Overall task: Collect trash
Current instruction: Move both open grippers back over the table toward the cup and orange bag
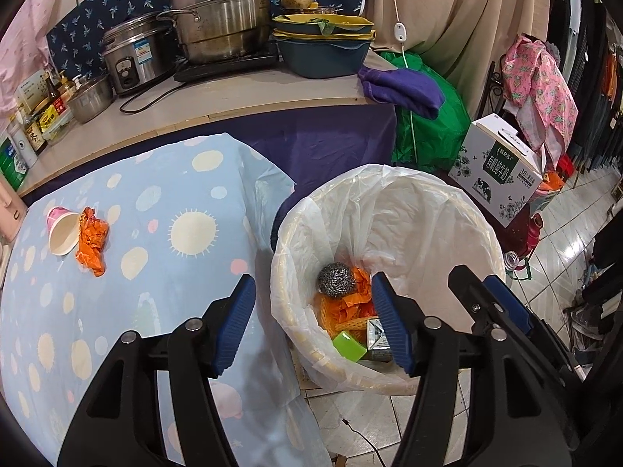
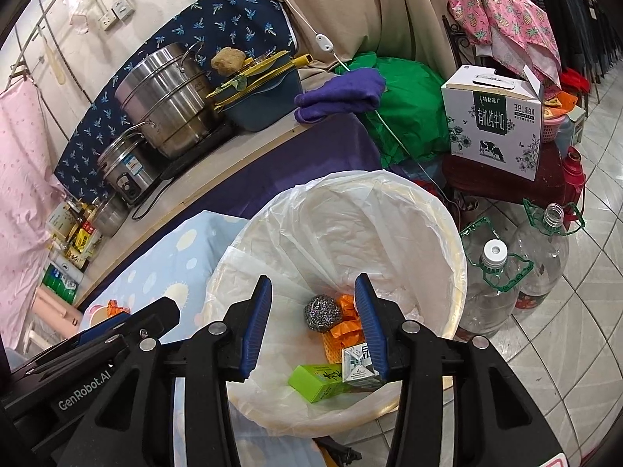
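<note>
A white-lined trash bin (image 1: 409,210) (image 2: 389,210) stands on the floor beside the table. In it lie a steel scourer (image 1: 337,279) (image 2: 322,313), orange wrappers (image 1: 350,307), a green box (image 2: 315,381) and a small carton (image 2: 358,367). On the blue spotted tablecloth (image 1: 155,272) lie a paper cup (image 1: 62,231) on its side and a crumpled orange wrapper (image 1: 92,241). My left gripper (image 1: 313,325) is open and empty over the bin's left rim. My right gripper (image 2: 313,327) is open and empty above the bin; it also shows in the left wrist view (image 1: 486,303).
A counter (image 1: 233,97) behind holds steel pots (image 1: 218,11), a rice cooker (image 1: 136,54), stacked basins (image 1: 323,46) and bottles. A milk carton box (image 2: 494,120), green bag (image 2: 412,105) and two large clear bottles (image 2: 494,284) stand right of the bin on the tiled floor.
</note>
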